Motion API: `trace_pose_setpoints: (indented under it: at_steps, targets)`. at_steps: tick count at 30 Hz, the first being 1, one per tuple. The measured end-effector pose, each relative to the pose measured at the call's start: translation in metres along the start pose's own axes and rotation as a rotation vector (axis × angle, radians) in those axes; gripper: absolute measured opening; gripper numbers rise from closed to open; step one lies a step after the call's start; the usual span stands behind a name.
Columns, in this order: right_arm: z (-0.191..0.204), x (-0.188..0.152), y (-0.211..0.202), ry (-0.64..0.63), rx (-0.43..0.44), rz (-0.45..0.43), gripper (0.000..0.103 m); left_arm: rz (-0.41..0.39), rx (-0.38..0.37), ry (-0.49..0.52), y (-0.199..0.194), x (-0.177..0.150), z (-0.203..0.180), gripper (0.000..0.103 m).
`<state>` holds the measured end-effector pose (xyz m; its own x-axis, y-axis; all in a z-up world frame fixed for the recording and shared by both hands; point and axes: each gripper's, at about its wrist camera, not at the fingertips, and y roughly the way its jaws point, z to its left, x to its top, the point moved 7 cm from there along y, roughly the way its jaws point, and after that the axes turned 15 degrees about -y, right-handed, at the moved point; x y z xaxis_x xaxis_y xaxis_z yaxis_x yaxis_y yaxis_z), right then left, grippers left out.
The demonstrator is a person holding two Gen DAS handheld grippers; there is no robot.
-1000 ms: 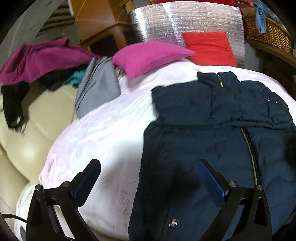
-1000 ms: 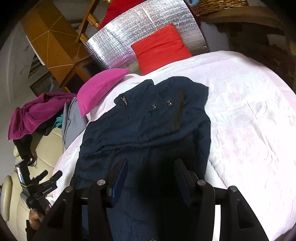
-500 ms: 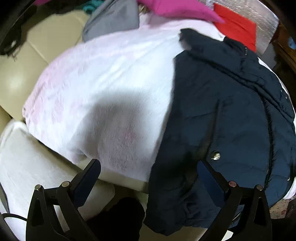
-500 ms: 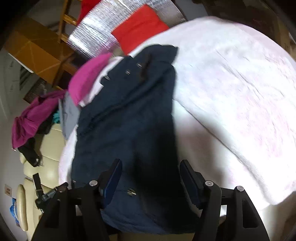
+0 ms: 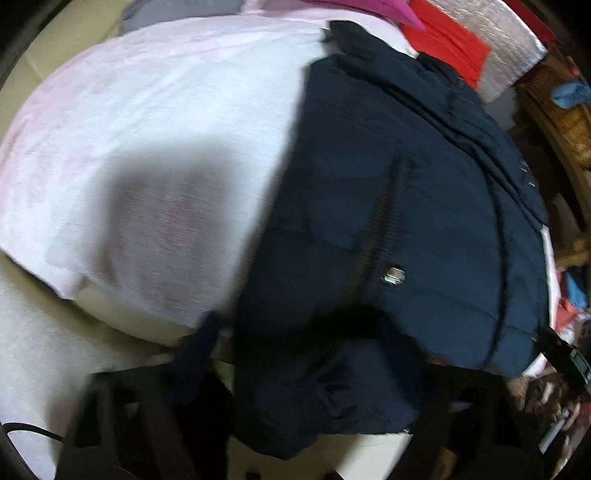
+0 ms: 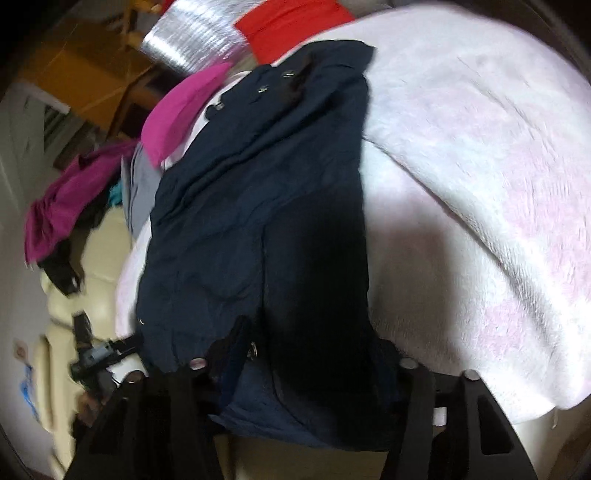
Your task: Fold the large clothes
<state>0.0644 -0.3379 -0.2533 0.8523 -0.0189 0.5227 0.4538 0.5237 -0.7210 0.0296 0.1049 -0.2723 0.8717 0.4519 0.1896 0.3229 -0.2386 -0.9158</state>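
- I had the dark navy padded jacket with a front zip and metal snaps [image 5: 424,206] lying flat on the white-and-pale-pink fleecy blanket [image 5: 155,122], collar towards the magenta pillow [image 6: 177,110] and the red cushion [image 6: 295,22], hem hanging over the near edge.
- A second earlier both cameras had looked across the whole jacket from higher up; now both had dropped and tipped down, so the hem filled the bottom of each view.
- My left gripper [image 5: 314,376] had stood as wide as it goes; its jaws were closing, with the hem's left corner bunched between them. Blur kept me from seeing whether the pads already pressed the cloth, so I treated it as not yet gripped.
- My right gripper [image 6: 314,373] was closing too, its jaws either side of the hem near the zip's lower end. The cloth lay between them, but contact was lost in shadow and I could not tell.
- The other hand's tool [image 6: 96,354] showed at the lower left of the right view, beside the cream sofa [image 6: 92,273], which put the two grippers at opposite hem corners.
- I judged this the grasp before the first fold: once both pinches held, the hem would need lifting and carrying up towards the collar.
- The risk I saw was the slippery, thick hem sliding out of a half-made pinch.
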Motion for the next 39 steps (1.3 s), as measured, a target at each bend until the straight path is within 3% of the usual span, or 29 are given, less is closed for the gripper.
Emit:
trace_pose_setpoints:
  at_steps: [1,4,6,8,9,14,16,18,21,23,25,27,30,33,36,39]
  targets:
    - [0.006,0.001,-0.002,-0.014,0.041,-0.012,0.039,0.001,-0.007,0.004,0.000,-0.002,-0.002,0.068]
    - [0.017,0.004,-0.008,-0.067,0.076,-0.043,0.039,-0.002,-0.004,0.012,0.001,-0.004,-0.003,0.067]
    - [0.011,-0.001,-0.001,-0.054,0.056,-0.004,0.039,0.001,-0.004,0.007,0.003,-0.005,-0.003,0.068]
    - [0.003,-0.008,0.013,-0.018,0.041,0.063,0.040,0.011,0.005,0.012,0.004,-0.005,0.000,0.076]
    - [0.001,-0.007,0.014,-0.010,0.040,0.073,0.045,0.025,0.005,0.015,0.007,-0.007,0.000,0.079]
    - [0.005,-0.009,0.014,-0.057,0.022,0.073,0.049,0.025,0.004,0.040,0.011,-0.016,-0.010,0.080]
    - [0.009,-0.007,0.010,-0.086,0.017,0.059,0.037,0.023,-0.024,0.035,0.013,-0.020,-0.020,0.074]
    - [0.013,0.000,0.003,-0.105,0.023,0.024,0.031,0.026,-0.067,0.035,0.010,-0.023,-0.027,0.061]
    - [0.023,0.010,-0.009,-0.124,0.066,-0.057,0.030,0.038,-0.118,0.047,0.008,-0.029,-0.035,0.058]
    - [0.024,0.012,-0.010,-0.123,0.078,-0.071,0.030,0.041,-0.111,0.056,0.011,-0.028,-0.035,0.058]
    - [0.017,0.007,0.000,-0.090,0.067,-0.022,0.038,0.049,-0.098,0.053,0.018,-0.026,-0.033,0.062]
    - [0.014,0.001,0.011,-0.068,0.055,0.034,0.048,0.066,-0.091,0.056,0.020,-0.023,-0.034,0.075]
    - [0.019,-0.005,0.013,-0.102,0.042,0.053,0.054,0.082,-0.047,0.121,0.029,-0.034,-0.043,0.079]
    - [0.027,-0.012,0.016,-0.145,0.055,0.080,0.057,0.074,-0.070,0.156,0.028,-0.032,-0.049,0.076]
    - [0.047,-0.012,0.008,-0.213,0.142,0.053,0.057,0.068,-0.091,0.163,0.025,-0.034,-0.053,0.058]
    - [0.054,-0.011,0.003,-0.247,0.173,0.036,0.056,0.075,-0.108,0.161,0.023,-0.034,-0.050,0.057]
